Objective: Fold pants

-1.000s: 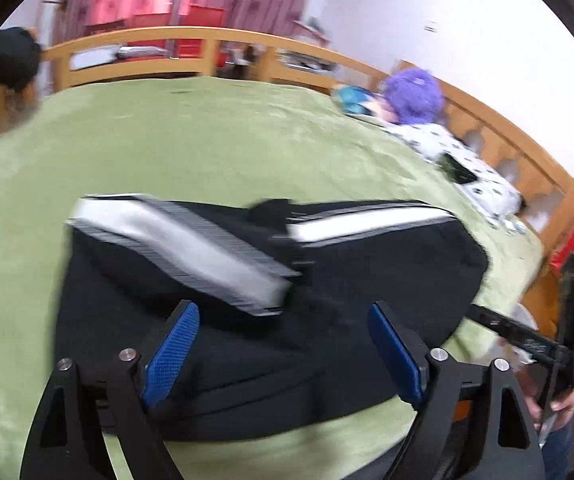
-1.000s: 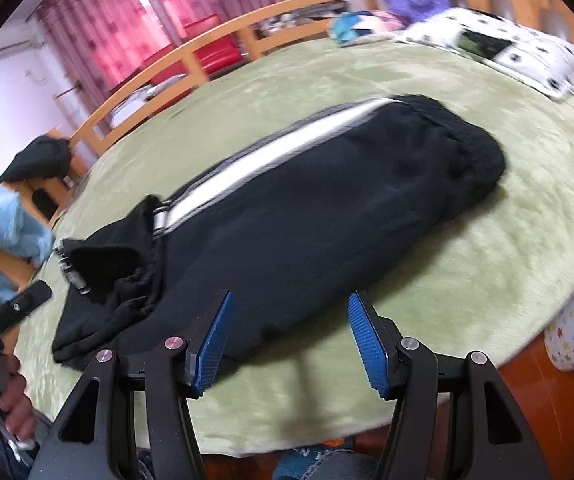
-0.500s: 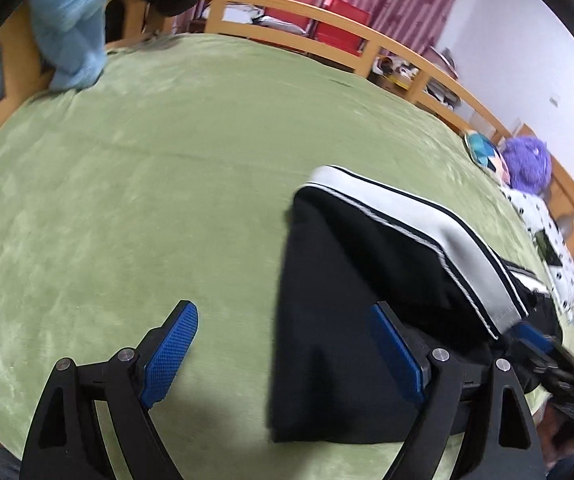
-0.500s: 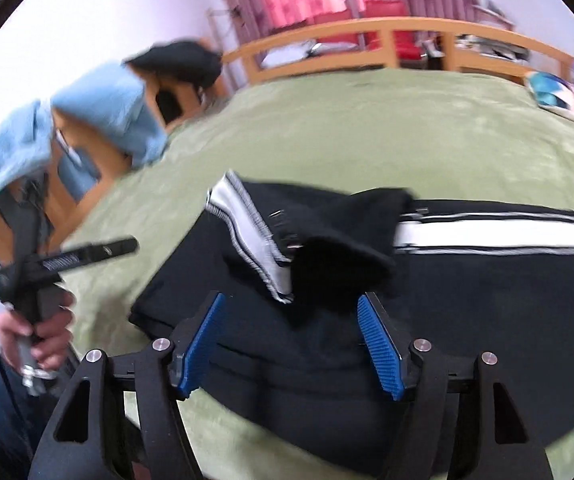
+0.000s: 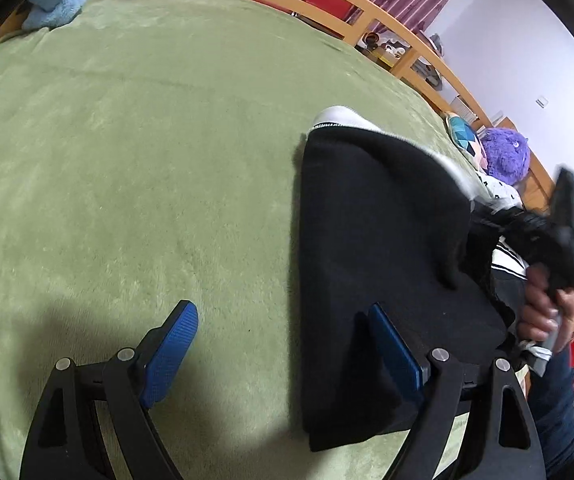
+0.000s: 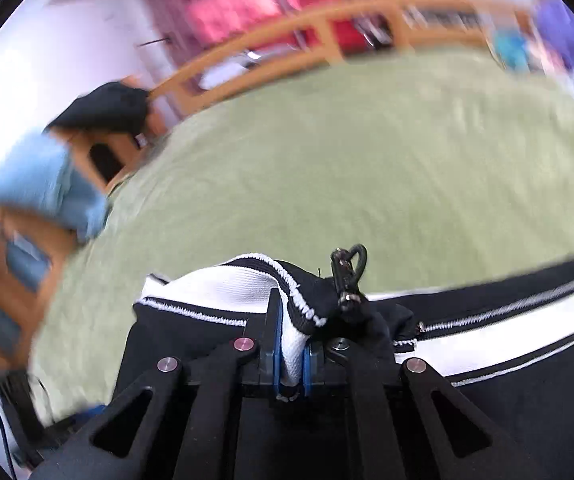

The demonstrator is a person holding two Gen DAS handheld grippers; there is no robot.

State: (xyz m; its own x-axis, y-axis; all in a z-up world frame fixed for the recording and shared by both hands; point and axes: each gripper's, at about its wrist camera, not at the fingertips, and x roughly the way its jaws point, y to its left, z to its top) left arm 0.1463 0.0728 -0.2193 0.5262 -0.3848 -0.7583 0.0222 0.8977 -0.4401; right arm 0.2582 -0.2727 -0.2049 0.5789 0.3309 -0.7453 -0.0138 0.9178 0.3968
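Black pants with a white side stripe lie folded on the green blanket. My left gripper is open and empty, low over the blanket, its right finger over the pants' near left edge. My right gripper is shut on the white-striped edge of the pants, next to a small metal clasp. In the left wrist view the right gripper shows at the right over the pants, held by a hand.
A wooden bed rail runs along the far side. Blue cloth hangs at the far left corner. A purple plush and a patterned pillow lie at the right end. A black item sits on the rail.
My right gripper has moved in and shut on the striped edge of the pants. My left gripper has shifted slightly; the pants edge now lies under its right finger.
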